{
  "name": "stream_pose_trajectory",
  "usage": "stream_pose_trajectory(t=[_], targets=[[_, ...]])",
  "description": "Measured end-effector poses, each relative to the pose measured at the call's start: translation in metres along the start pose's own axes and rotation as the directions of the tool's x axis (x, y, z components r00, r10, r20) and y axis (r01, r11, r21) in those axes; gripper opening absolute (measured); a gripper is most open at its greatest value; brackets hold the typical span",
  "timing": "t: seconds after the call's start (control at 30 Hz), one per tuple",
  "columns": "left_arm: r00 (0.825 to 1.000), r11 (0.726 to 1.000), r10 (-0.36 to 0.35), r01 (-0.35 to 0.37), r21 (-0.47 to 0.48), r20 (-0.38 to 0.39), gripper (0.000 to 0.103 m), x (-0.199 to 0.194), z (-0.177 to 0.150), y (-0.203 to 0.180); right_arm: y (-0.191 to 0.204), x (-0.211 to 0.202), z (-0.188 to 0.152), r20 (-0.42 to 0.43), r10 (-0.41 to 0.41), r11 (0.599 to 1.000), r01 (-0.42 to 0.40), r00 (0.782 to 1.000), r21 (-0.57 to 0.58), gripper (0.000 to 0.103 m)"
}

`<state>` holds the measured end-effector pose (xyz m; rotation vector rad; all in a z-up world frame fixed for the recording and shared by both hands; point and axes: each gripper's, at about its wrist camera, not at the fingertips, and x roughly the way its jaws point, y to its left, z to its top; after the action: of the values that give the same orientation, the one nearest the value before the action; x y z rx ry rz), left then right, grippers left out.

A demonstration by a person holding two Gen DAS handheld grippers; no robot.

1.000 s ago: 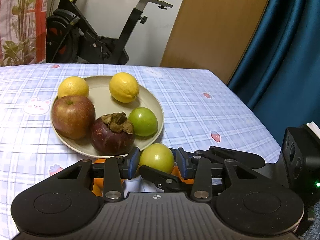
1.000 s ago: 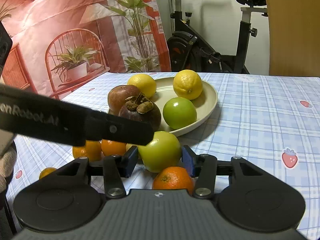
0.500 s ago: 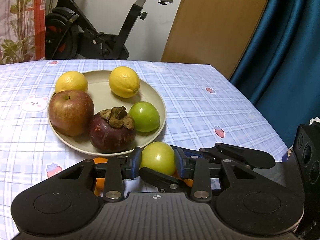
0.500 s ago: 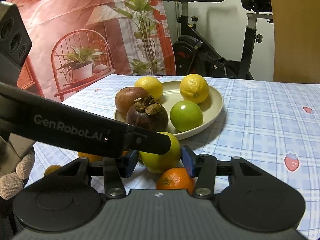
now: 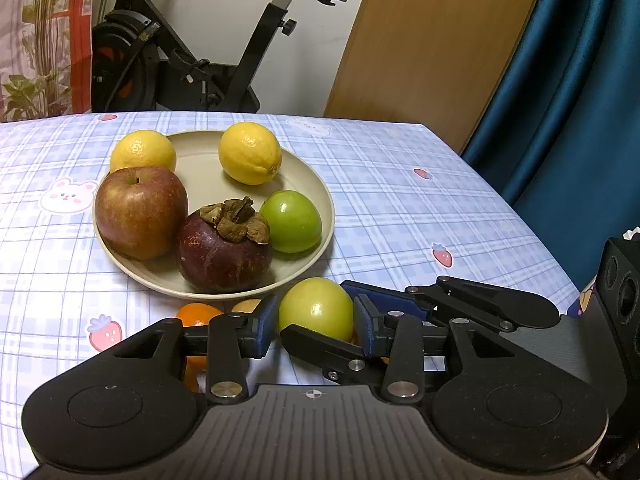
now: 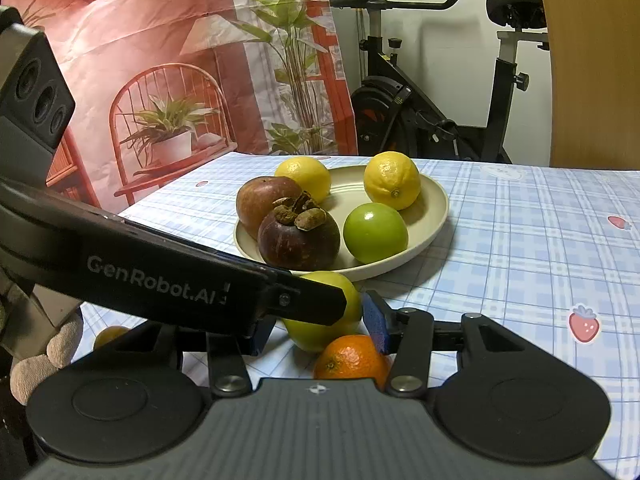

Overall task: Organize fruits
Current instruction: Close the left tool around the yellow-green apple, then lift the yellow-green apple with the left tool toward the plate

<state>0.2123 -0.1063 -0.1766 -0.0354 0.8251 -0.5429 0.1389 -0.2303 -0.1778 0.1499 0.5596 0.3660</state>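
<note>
A yellow-green fruit (image 5: 316, 308) (image 6: 320, 330) sits just in front of the beige plate (image 5: 316, 184) (image 6: 440, 200). My right gripper (image 6: 316, 334) is shut on it, and its fingers (image 5: 384, 296) reach in from the right in the left wrist view. My left gripper (image 5: 316, 324) straddles the same fruit. Its jaws are opening and a thin gap shows at the pads. One of its fingers (image 6: 200, 280) crosses in front of the fruit. The plate holds two lemons, a red apple (image 5: 140, 212), a mangosteen (image 5: 224, 252) and a green fruit (image 5: 292, 220).
Small oranges (image 5: 198, 314) (image 6: 350, 356) lie on the checked tablecloth close under both grippers. A gloved hand (image 6: 36, 360) is at the left. The table's right edge drops off by a blue curtain (image 5: 580, 100). An exercise bike (image 5: 180, 60) stands behind the table.
The left jaws closed in on the yellow-green fruit, then widened a little. The left finger has slid further across the fruit in the right wrist view. The right gripper has kept still.
</note>
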Motion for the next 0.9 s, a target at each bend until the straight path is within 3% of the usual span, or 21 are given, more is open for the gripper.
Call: stream_pose_trajectory(t=[0.2,0.6,0.9], targets=[[1.0,1.0,-0.007,0.008,-0.014,0.02,0.044,-0.008,0.004,0.0,0.004,0.003,0.007,-0.031,-0.013,1.0,0.013,0.999,-0.028,0.05],[0.99,0.999,-0.044,0.046,-0.011,0.136,0.044,-0.037,0.037,0.007,0.007,-0.015,0.045,0.032,-0.006,0.999,0.008,0.999,-0.053,0.05],[0.987,0.998,-0.026,0.036,-0.06,0.157,0.042,-0.016,0.079,0.046,0.004,0.03,0.099,0.001,0.01,0.995,-0.01,1.0,-0.097,0.05]])
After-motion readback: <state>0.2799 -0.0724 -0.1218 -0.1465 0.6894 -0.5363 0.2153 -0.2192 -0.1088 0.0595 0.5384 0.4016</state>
